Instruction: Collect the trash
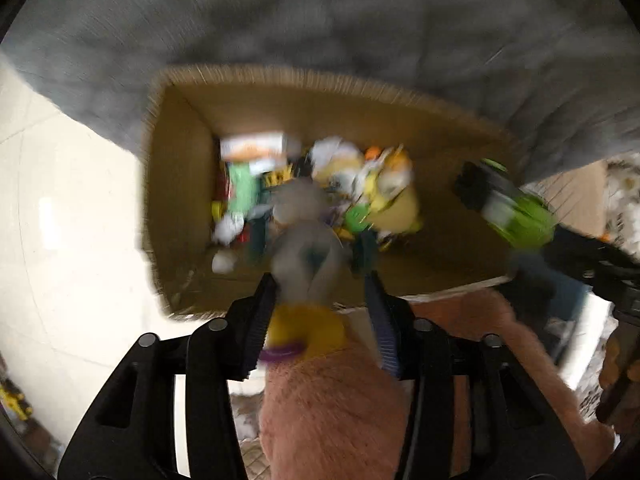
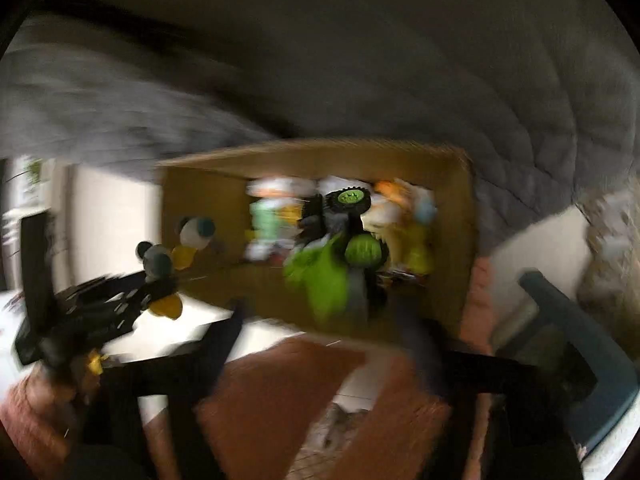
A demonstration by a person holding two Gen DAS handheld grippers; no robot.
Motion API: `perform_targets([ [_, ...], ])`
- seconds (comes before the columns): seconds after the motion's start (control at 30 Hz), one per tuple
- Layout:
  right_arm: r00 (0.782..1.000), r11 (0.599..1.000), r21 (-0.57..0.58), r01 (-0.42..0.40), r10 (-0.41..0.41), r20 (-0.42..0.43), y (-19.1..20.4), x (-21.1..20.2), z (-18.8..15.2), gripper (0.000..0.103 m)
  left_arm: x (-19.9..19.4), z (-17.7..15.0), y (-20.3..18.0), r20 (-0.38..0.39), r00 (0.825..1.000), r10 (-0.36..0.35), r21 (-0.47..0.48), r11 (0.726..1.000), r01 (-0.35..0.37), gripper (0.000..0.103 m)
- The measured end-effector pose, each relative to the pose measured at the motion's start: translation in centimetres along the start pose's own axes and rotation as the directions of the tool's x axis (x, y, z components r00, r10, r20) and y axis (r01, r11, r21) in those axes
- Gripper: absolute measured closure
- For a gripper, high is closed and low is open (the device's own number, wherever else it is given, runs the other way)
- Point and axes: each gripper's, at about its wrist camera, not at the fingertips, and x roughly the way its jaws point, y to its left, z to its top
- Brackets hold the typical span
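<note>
An open cardboard box (image 1: 180, 200) (image 2: 452, 220) sits on the floor with several colourful toys and wrappers in it. Both views are blurred. My left gripper (image 1: 320, 280) points down over the box's near edge. A grey and yellow soft toy with a purple ring (image 1: 308, 264) lies between its fingers, and a gap shows on the toy's right side. My right gripper (image 2: 320, 312) stands wide open above the box. A green and black toy truck (image 2: 340, 264) (image 1: 516, 216) is just beyond its tips, over the box's inside, and the fingers do not touch it.
A grey quilted cover (image 1: 320, 20) rises behind the box. Pale floor tiles (image 1: 60, 220) lie to the left. An orange-pink fuzzy surface (image 1: 332, 420) (image 2: 280, 400) is below both grippers. A blue frame (image 2: 580, 340) stands at the right.
</note>
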Motion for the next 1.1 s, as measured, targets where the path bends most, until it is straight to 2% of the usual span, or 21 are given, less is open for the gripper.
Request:
perform_targets([
  [0.07, 0.999, 1.000, 0.013, 0.019, -0.019, -0.030, -0.6, 2.1, 0.5, 0.019, 2.0, 0.4, 0.3, -0.023, 0.999, 0.032, -0.015, 0.999, -0.032, 0.032],
  [0.17, 0.998, 0.999, 0.025, 0.042, -0.040, -0.052, -1.1, 3.5, 0.7, 0.019, 2.8, 0.5, 0.8, -0.032, 0.999, 0.043, -0.045, 0.998, -0.045, 0.030],
  [0.33, 0.998, 0.999, 0.008, 0.035, -0.034, -0.057, -1.4, 1.7, 0.8, 0.018, 1.2, 0.7, 0.5, -0.026, 0.997, 0.074, -0.046, 0.996, -0.076, 0.029],
  [0.43, 0.999, 0.997, -0.071, 0.035, -0.038, -0.037, 0.3, -1.3, 0.7, 0.013, -2.2, 0.5, -0.2, 0.007, 0.995, 0.098, -0.033, 0.995, -0.098, 0.029],
  [0.53, 1.000, 0.987, -0.156, 0.025, -0.027, -0.010, 2.7, -5.5, 0.5, 0.011, -7.3, 0.0, -0.8, 0.064, 0.991, 0.117, -0.025, 0.993, -0.116, 0.029],
  [0.6, 1.000, 0.979, -0.203, 0.006, -0.004, 0.014, 4.5, -9.2, 0.3, 0.008, -11.6, -0.6, -1.5, 0.114, 0.985, 0.128, -0.014, 0.992, -0.127, 0.029],
  [0.7, 0.995, 0.957, -0.286, -0.041, 0.066, 0.077, 7.2, -15.9, -0.2, 0.006, -18.9, -1.5, -2.7, 0.208, 0.965, 0.157, -0.009, 0.987, -0.159, 0.028],
  [0.77, 0.983, 0.942, -0.329, -0.069, 0.120, 0.136, 8.8, -21.0, -0.4, 0.006, -23.7, -2.1, -3.7, 0.283, 0.944, 0.172, -0.015, 0.985, -0.175, 0.018],
  [0.9, 0.936, 0.928, -0.365, -0.072, 0.189, 0.296, 9.9, -29.9, 0.0, 0.006, -33.0, -1.8, -6.3, 0.462, 0.857, 0.231, -0.043, 0.970, -0.238, 0.016],
  [0.93, 0.915, 0.932, -0.358, -0.050, 0.187, 0.359, 9.7, -32.5, 0.5, 0.006, -35.4, -1.3, -7.1, 0.505, 0.832, 0.229, -0.059, 0.971, -0.231, 0.016],
  [0.97, 0.898, 0.937, -0.348, -0.040, 0.186, 0.399, 9.5, -34.0, 0.9, 0.006, -36.5, -0.8, -7.5, 0.526, 0.819, 0.228, -0.068, 0.972, -0.227, 0.016],
  [1.0, 0.876, 0.942, -0.335, -0.034, 0.189, 0.444, 9.2, -35.9, 1.5, 0.006, -38.4, -0.1, -8.2, 0.562, 0.794, 0.232, -0.085, 0.971, -0.224, 0.016],
  [1.07, 0.834, 0.948, -0.319, -0.017, 0.189, 0.518, 8.6, -39.2, 2.8, 0.006, -41.2, 1.0, -9.6, 0.617, 0.755, 0.223, -0.092, 0.973, -0.212, 0.016],
  [1.1, 0.814, 0.949, -0.315, 0.005, 0.179, 0.552, 8.4, -40.5, 3.4, 0.006, -42.9, 1.8, -10.8, 0.652, 0.724, 0.225, -0.093, 0.971, -0.219, 0.016],
])
